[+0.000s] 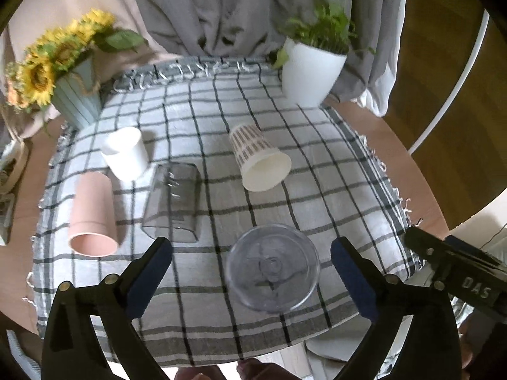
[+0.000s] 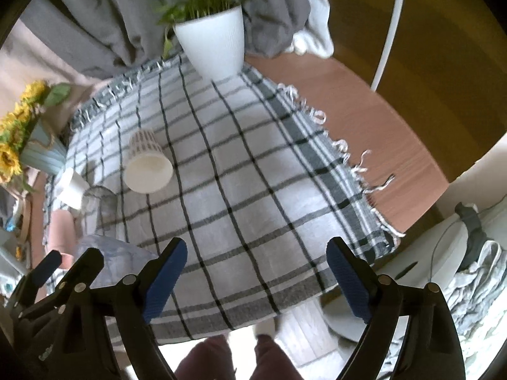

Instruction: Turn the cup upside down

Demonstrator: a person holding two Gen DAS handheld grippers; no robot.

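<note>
A clear plastic cup (image 1: 273, 268) stands on the checked cloth (image 1: 221, 120), seen from above between my left gripper's (image 1: 252, 264) open fingers, not touched. A patterned paper cup (image 1: 259, 158) lies on its side, mouth toward me; it also shows in the right wrist view (image 2: 147, 166). A pink cup (image 1: 92, 215), a white cup (image 1: 125, 152) and a smoky clear cup (image 1: 172, 202) lie tilted at left. My right gripper (image 2: 256, 272) is open and empty over the cloth's near right part; it shows in the left wrist view (image 1: 456, 262).
A white pot with a green plant (image 1: 312, 69) stands at the cloth's far right corner. A blue vase of sunflowers (image 1: 76, 95) stands at the far left. The round wooden table (image 2: 364, 120) shows beyond the cloth's fringe. Grey curtains hang behind.
</note>
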